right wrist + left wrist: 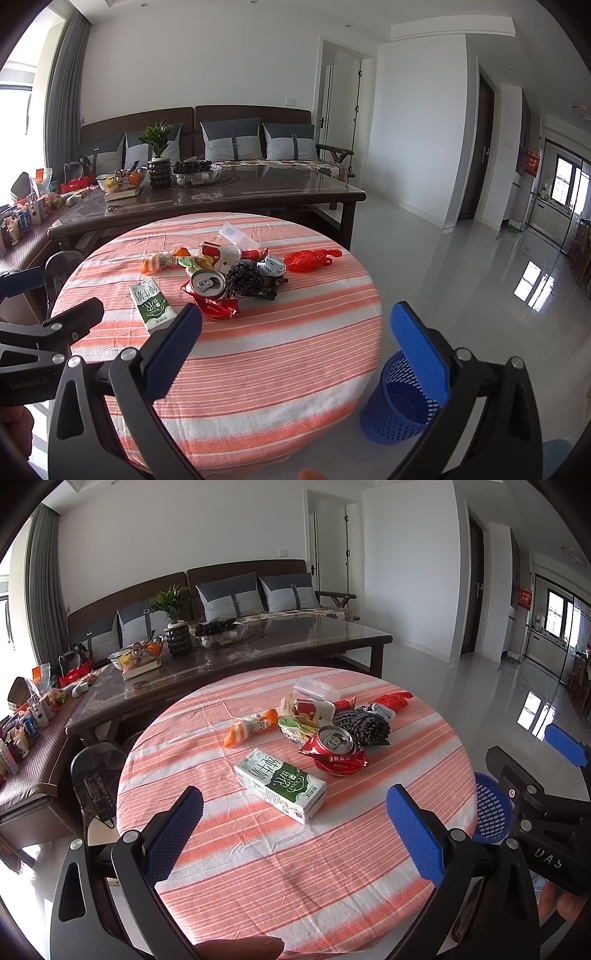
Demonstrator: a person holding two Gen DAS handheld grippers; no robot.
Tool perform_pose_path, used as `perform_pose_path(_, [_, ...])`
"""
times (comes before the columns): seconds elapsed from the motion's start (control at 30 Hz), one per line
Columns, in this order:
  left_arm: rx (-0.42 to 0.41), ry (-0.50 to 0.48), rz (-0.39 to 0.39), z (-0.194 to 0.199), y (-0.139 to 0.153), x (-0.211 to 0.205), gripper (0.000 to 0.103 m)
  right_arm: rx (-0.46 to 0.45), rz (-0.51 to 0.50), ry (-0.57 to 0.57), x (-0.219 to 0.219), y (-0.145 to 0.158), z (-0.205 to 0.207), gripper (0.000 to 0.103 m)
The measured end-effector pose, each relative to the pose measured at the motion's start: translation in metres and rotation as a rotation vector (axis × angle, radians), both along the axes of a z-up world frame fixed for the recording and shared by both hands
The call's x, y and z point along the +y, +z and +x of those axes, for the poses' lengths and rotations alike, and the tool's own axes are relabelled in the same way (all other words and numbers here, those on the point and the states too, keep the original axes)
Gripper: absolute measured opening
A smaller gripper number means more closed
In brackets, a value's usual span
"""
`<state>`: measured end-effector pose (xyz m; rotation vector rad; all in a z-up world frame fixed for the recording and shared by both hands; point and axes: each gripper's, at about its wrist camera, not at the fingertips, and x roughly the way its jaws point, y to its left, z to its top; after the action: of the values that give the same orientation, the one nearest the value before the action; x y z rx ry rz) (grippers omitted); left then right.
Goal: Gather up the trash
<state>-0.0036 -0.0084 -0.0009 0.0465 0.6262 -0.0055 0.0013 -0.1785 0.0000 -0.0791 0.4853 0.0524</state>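
We hold both grippers, left (295, 823) and right (295, 343), jaws spread and empty; carton (280, 786) just ahead of left jaws, bin (400, 402) below right.

Right tool (295, 343) hovers over the near edge of the round worktop (258, 369), blue pads spread wide, nothing between them. Worktop is covered with an orange-and-white striped cloth. Trash is clustered toward the far half: green-and-white milk carton (152, 303) lying flat, apart on the left; red drink can (208, 283) on its side atop a red wrapper (216, 308); dark knobbly bundle (244, 277) touching the can's right side; red plastic bag (312, 259) further right — separate from the pile. An orange snack packet (159, 263) lies behind the carton. Blue mesh wastebasket (400, 406) stands on the floor beside the worktop, partly hidden by the right pad. Left tool (48, 306) enters at the left edge — its state is unclear.
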Motion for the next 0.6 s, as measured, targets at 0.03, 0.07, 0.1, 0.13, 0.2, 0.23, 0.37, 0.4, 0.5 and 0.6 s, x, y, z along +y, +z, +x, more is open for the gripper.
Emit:
perform_pose_path(0.03, [0.001,-0.001,0.0,0.0002,0.0,0.0001,0.098,0.0,0.0,0.0,-0.0009,0.0002,0.0002,0.098])
perform_pose_path(0.07, [0.001,-0.001,-0.001,0.0,0.0,-0.0001,0.098,0.0,-0.001,-0.001,-0.0015,0.0004,0.0004,0.098])
perform_pose_path(0.1, [0.001,0.0,0.0,0.0002,0.0,-0.0001,0.098,0.0,0.0,-0.001,-0.0023,0.0006,0.0005,0.098])
perform_pose_path(0.13, [0.001,0.0,0.0,-0.0001,0.0,-0.0004,0.098,0.0,0.0,-0.001,-0.0025,0.0007,0.0005,0.098])
perform_pose_path(0.2, [0.001,0.0,0.001,0.0003,-0.0001,-0.0003,0.098,0.0,0.0,-0.001,-0.0031,0.0009,0.0006,0.098])
perform_pose_path(0.23, [0.001,-0.001,0.001,0.0004,-0.0001,-0.0002,0.098,-0.001,0.0,-0.001,-0.0039,0.001,0.0008,0.098])
perform_pose_path(0.37, [0.002,0.0,0.002,0.0005,-0.0001,-0.0003,0.098,-0.002,0.0,-0.004,-0.0064,0.0011,0.0016,0.098])
perform_pose_path(0.4, [0.003,-0.001,0.002,0.0005,-0.0001,-0.0004,0.098,-0.002,-0.001,-0.005,-0.0059,0.0012,0.0013,0.098])
perform_pose_path(0.5, [0.003,-0.001,0.002,0.0007,-0.0001,-0.0005,0.098,-0.002,-0.001,-0.006,-0.0074,0.0011,0.0017,0.098])
perform_pose_path(0.6, [0.004,0.0,0.002,0.002,-0.0027,0.0004,0.098,-0.003,-0.003,-0.006,-0.0083,0.0011,0.0021,0.098])
